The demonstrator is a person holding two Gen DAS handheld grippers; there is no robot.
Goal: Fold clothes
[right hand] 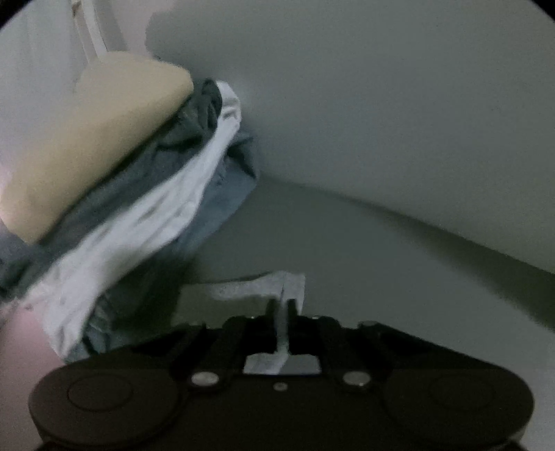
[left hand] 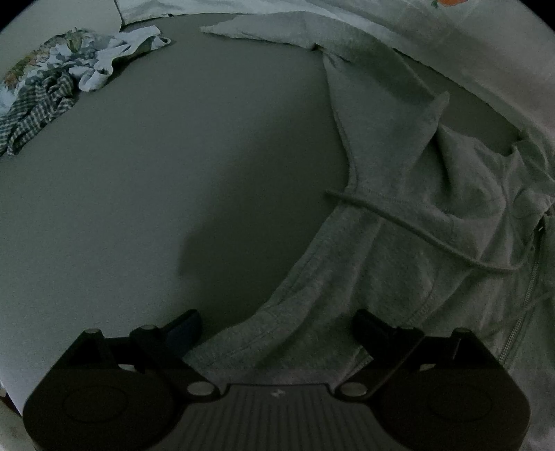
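Hovering with jaws spread wide, the left gripper point(left hand: 277, 329) straddled the lower edge of a grey hoodie point(left hand: 399, 243), gripping nothing. Lay sprawled ahead and to the right of that tool, on a dull grey surface point(left hand: 156, 208), with a sleeve reaching away toward the far edge and a drawstring point(left hand: 416, 232) curling across the chest. Showed a zipper point(left hand: 523, 305) running down at the far right. Bore a small pale mark on the tool's ribbed body near its centre, too small to read. Found no legible brand or lettering on the hoodie either.

Sat far ahead and to the left of the left gripper: a crumpled pile of clothes point(left hand: 52, 86), floral, checked and white fabrics tangled together. Glimpsed a light cloth with an orange print point(left hand: 447, 2) at the top right edge, motif cut off and unreadable.

Was clamped tight, the right gripper point(right hand: 282, 312), pinching a fold of pale grey speckled fabric point(right hand: 256, 288) that stood up between the fingers and trailed off to the left just ahead of the tool. Loomed to the left of the right gripper: a blurred stack of clothes point(right hand: 156, 194), blue-grey and white layers under a tan piece on top. Rose behind it a plain light wall point(right hand: 381, 121), without writing.
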